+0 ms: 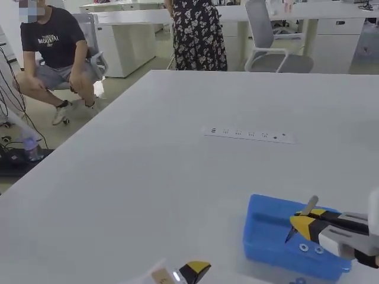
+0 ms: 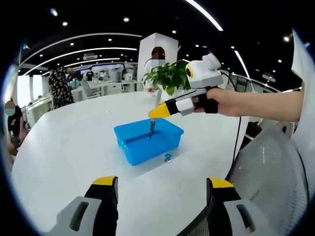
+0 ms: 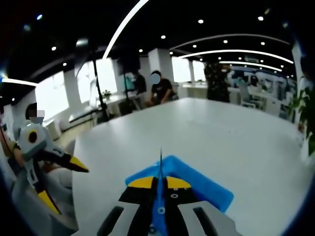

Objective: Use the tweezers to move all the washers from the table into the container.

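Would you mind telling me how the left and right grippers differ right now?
The left gripper is open and empty; the right gripper is shut on the tweezers. The right gripper hangs over the blue container, tweezers pointing down into it; the left gripper sits short of it, over the table. Both have yellow-tipped black jaws.

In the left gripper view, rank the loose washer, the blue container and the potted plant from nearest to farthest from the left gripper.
1. Washer: on the table, just ahead of the left gripper.
2. Blue container: directly behind the washer.
3. Potted plant: well beyond the container, in the background.
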`<move>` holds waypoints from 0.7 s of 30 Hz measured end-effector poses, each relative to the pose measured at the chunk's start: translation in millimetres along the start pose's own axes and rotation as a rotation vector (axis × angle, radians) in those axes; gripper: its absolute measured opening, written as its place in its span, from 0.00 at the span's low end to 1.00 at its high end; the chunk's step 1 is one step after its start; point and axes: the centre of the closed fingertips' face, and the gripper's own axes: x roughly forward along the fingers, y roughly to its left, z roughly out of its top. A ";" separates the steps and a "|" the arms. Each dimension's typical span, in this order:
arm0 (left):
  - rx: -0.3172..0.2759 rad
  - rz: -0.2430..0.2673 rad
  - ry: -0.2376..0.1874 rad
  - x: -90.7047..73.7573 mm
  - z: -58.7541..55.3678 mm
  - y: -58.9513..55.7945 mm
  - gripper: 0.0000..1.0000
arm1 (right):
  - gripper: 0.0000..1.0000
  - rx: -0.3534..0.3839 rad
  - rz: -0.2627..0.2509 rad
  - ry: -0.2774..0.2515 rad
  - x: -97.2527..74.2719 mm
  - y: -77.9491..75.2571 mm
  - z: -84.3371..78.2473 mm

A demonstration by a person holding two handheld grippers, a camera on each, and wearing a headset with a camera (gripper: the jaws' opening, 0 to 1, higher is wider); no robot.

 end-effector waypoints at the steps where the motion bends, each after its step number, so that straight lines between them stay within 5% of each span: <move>1: 0.001 0.002 -0.001 -0.1 0.2 0.3 0.73 | 0.04 -0.005 -0.001 -0.001 -1.5 0.5 1.1; 21: 0.006 -0.004 0.023 1.2 -4.3 -0.6 0.72 | 0.04 -0.038 0.031 -0.053 -27.6 27.1 20.6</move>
